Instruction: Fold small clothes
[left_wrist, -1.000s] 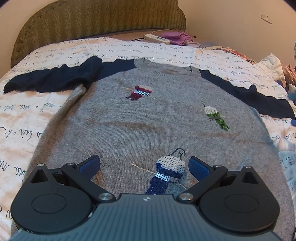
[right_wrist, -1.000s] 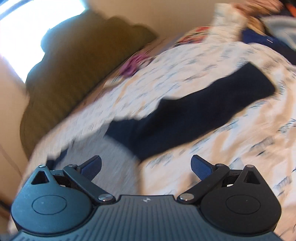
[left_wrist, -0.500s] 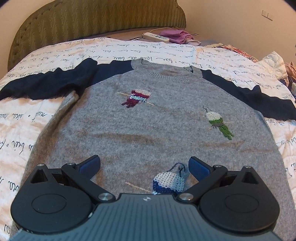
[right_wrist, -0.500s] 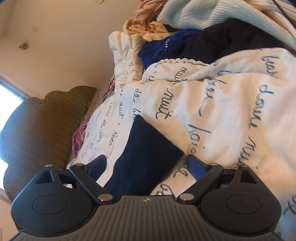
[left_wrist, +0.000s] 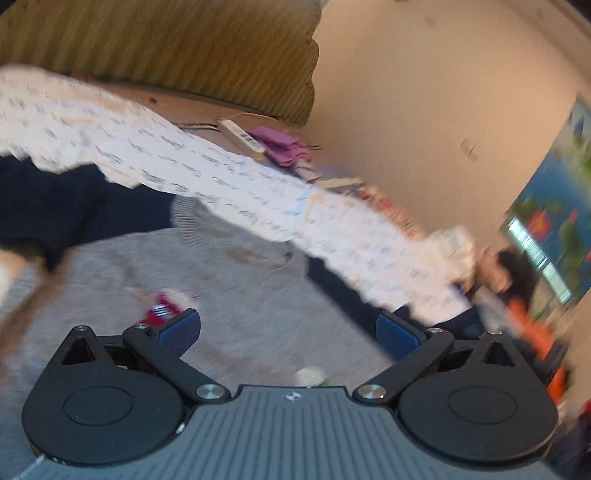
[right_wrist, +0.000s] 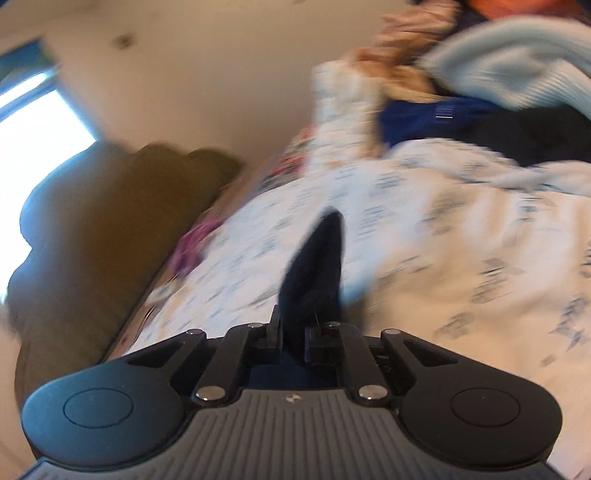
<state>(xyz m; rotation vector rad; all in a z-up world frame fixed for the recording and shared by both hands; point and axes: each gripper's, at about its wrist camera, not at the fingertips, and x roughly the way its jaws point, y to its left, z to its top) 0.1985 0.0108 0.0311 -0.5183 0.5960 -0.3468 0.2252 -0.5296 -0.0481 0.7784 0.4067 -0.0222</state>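
The right gripper (right_wrist: 293, 341) has just been closing and now pinches the navy sleeve (right_wrist: 314, 266), which sticks out ahead of its jaws, presumably so it can be folded in over the body. The left gripper (left_wrist: 288, 332) stands wide and empty, the grey sweater (left_wrist: 229, 295) lying between and beyond its pads. Blur smears both views; the bedspread (left_wrist: 221, 173) lettering is unreadable.

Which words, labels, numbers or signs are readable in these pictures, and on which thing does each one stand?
None can be read.
Bed cover: rows of blue handwriting, too blurred to read.
Power strip: small marks, too small to read.
Blue garment: a small white mark, unreadable.
Each gripper body: a small emblem, no letters.
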